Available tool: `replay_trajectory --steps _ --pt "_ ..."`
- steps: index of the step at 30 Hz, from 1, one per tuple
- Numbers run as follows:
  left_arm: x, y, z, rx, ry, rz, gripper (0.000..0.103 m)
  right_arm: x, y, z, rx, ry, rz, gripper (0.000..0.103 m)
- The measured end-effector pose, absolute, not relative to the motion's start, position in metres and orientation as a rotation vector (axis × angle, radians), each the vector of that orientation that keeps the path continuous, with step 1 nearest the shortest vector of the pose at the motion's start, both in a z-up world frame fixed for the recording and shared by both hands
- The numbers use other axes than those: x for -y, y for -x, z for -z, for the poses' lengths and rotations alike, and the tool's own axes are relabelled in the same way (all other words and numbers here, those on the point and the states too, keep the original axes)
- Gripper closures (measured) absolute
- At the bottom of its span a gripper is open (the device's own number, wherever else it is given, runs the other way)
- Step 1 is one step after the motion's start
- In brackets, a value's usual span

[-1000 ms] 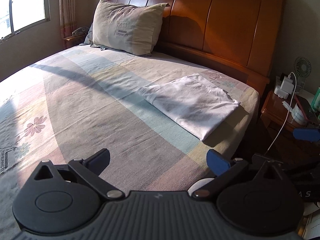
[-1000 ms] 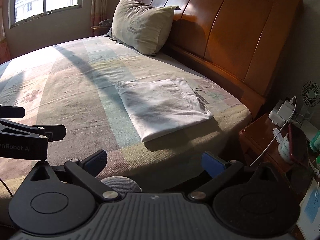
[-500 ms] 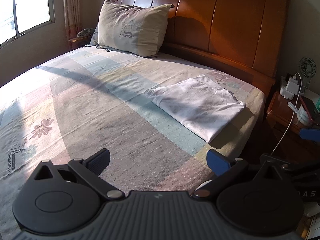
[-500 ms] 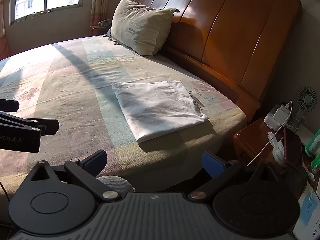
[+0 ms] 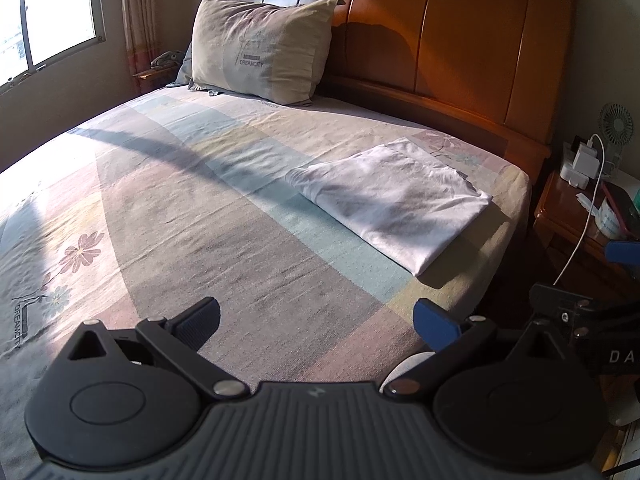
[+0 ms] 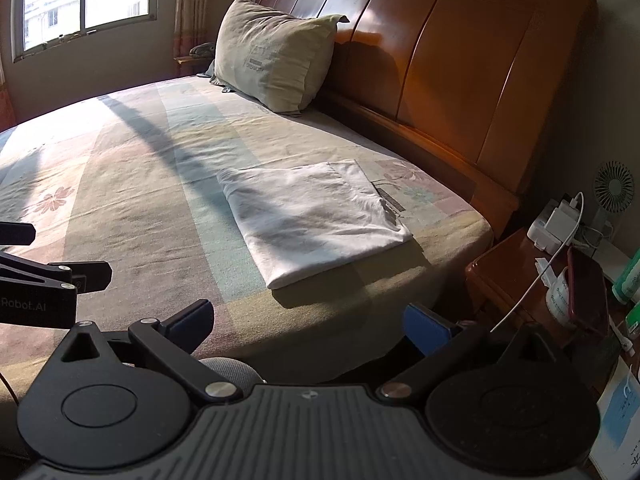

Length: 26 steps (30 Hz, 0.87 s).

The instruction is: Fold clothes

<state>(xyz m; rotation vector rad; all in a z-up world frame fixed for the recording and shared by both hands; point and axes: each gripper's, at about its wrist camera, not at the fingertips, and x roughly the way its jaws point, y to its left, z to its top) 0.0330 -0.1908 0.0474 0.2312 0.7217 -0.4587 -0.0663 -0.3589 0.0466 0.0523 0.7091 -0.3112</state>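
A white garment [image 5: 394, 200] lies folded into a neat rectangle on the bed's near right corner, also seen as the white garment [image 6: 316, 220] in the right wrist view. My left gripper [image 5: 316, 318] hovers open over the striped sheet, well short of the garment, holding nothing. My right gripper [image 6: 310, 322] is open too, out past the mattress edge, with nothing between its fingers. The left gripper's body [image 6: 44, 284] shows at the left edge of the right wrist view.
A beige pillow [image 5: 264, 48] leans on the wooden headboard [image 5: 460, 40]. A nightstand [image 6: 532, 280] on the right carries a charger with white cable [image 6: 560, 220], a small fan [image 6: 614, 188], a phone and bottles. A window [image 5: 44, 16] is at the left.
Both grippers have drifted a little higher and back, so the headboard and pillow sit lower in view. The folded garment has not moved. Both stay open.
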Motion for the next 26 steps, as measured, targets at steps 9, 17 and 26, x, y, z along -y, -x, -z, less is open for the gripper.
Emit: replay_trajectory --steps 9,17,26 --pt "0.1930 -0.0340 -0.0461 -0.726 -0.236 0.460 0.001 0.3641 0.0642 -0.0522 -0.692 -0.086 0.302 0.000" --pt "0.1942 -0.0318 -0.0464 -0.726 -0.239 0.467 0.001 0.3650 0.0639 -0.0497 -0.701 -0.094 0.297 0.000" --pt "0.1948 -0.0308 -0.0467 -0.719 -0.238 0.473 0.001 0.3666 0.0646 -0.0491 -0.703 -0.102 0.295 0.000"
